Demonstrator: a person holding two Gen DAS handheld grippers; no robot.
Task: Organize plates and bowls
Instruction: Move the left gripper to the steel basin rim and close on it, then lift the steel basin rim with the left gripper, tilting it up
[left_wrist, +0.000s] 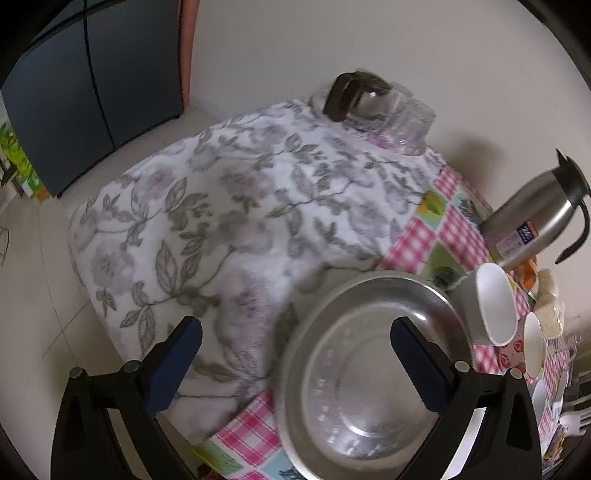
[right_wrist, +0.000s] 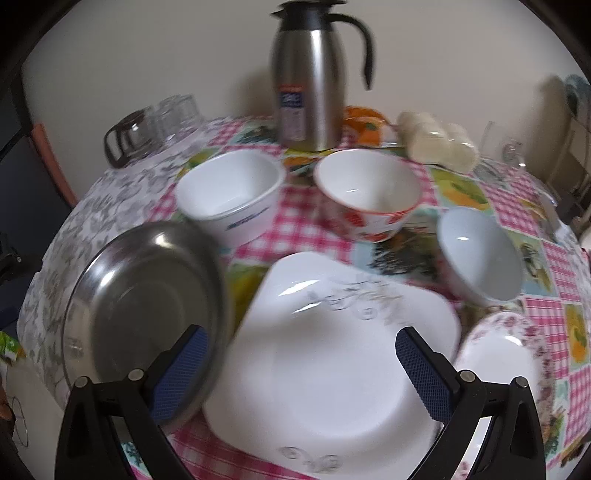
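A round steel plate (left_wrist: 369, 373) lies at the table's near edge, under the right finger of my left gripper (left_wrist: 299, 354), which is open and holds nothing. The same steel plate (right_wrist: 147, 302) shows at the left of the right wrist view. My right gripper (right_wrist: 303, 369) hangs open over a white square plate (right_wrist: 325, 354) with a grey pattern. Behind it stand a white bowl with blue marking (right_wrist: 229, 195), a red-flowered bowl (right_wrist: 369, 192) and a plain white bowl (right_wrist: 480, 251). A plate with a floral rim (right_wrist: 502, 354) lies at the right.
A steel thermos jug (right_wrist: 310, 81) stands at the back by the wall, next to an orange dish (right_wrist: 364, 122) and a pack of white rounds (right_wrist: 436, 140). A glass carafe (left_wrist: 354, 99) and tumblers sit on a floral cloth (left_wrist: 221, 221). Stemmed glasses (right_wrist: 509, 151) stand far right.
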